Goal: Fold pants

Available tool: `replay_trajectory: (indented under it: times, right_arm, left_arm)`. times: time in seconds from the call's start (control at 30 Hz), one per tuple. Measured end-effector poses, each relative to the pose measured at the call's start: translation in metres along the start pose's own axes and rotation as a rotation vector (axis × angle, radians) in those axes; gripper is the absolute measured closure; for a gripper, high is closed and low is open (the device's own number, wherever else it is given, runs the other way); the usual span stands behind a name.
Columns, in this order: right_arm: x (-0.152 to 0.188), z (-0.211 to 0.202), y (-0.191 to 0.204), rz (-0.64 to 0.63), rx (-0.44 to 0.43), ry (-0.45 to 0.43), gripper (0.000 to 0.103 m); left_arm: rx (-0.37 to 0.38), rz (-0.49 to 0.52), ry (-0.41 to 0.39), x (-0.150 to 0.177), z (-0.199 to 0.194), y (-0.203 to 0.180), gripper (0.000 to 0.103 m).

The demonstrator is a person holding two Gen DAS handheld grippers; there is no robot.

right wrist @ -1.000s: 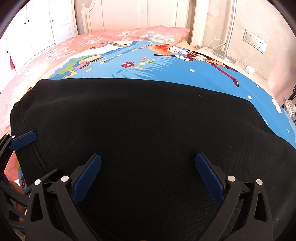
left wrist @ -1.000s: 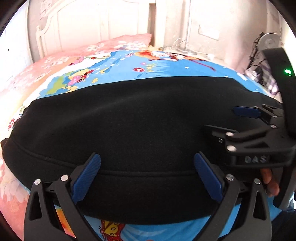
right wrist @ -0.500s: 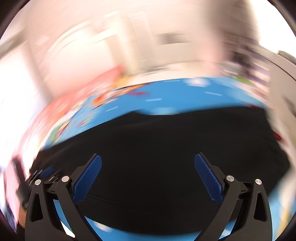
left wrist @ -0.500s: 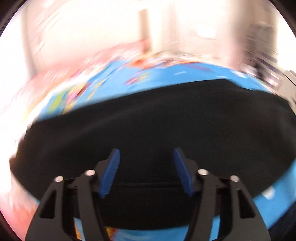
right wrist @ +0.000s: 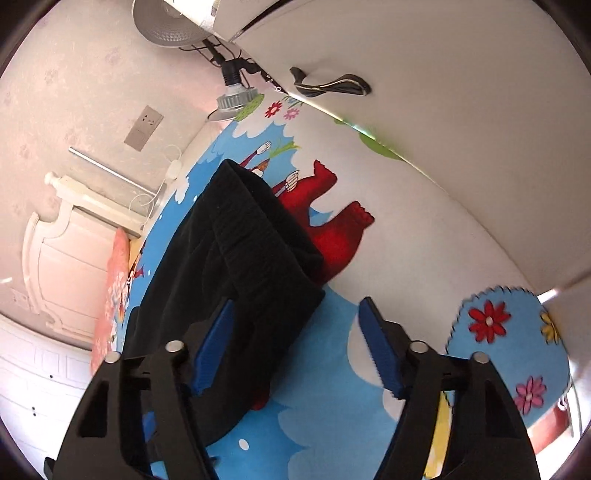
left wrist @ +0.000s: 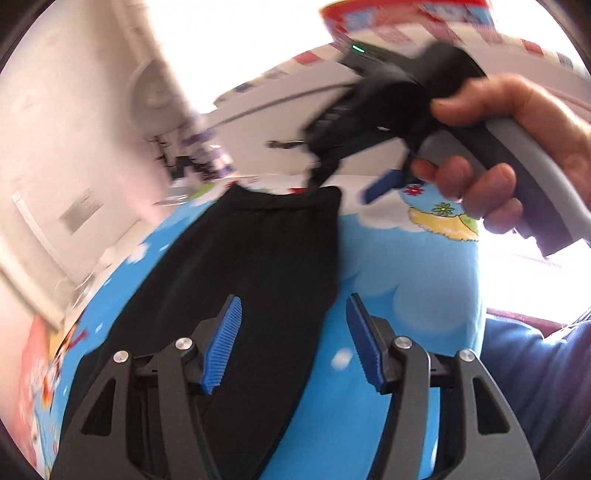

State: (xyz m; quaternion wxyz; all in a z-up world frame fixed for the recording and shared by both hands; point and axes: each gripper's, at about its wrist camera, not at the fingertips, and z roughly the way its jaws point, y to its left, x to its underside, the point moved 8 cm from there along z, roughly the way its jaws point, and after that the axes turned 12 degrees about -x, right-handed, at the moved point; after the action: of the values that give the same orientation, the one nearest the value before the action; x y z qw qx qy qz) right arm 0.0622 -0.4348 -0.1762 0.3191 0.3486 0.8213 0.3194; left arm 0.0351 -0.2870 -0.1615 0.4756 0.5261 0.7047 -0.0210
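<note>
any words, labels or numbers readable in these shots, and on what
None can be read.
Bedsheet: cartoon pictures and flowers only, no lettering.
Red and white panel at the top of the left wrist view: marks too blurred to read.
Right hand-held gripper: a green light, no legible label.
Black pants: no tag visible.

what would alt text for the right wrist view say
Black pants, folded into a narrow strip with a ribbed band showing, lie on a blue cartoon bedsheet. The right hand-held gripper hangs over their near edge, blue pads apart, gripping nothing.
</note>
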Motion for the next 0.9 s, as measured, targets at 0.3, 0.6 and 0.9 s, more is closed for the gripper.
replay_trajectory:
  times: [0.3, 0.6, 0.9]
  right_arm:
    - [-0.006, -0.005, 0.007, -0.018, -0.080, 0.038, 0.061]
    - [-0.005, 0.002, 0.024, 0.046, -0.210, 0.111, 0.037]
    - [-0.022, 0.022, 0.046, -0.047, -0.178, 0.157, 0.080]
  left_arm:
    - [-0.017, 0.037, 0.068, -0.017, 0.047, -0.009, 0.094]
    - [-0.034, -0.009, 0.035, -0.034, 0.042, 0.010, 0.095]
    - [-0.027, -0.051, 0.014, -0.033, 0.031, 0.011, 0.086]
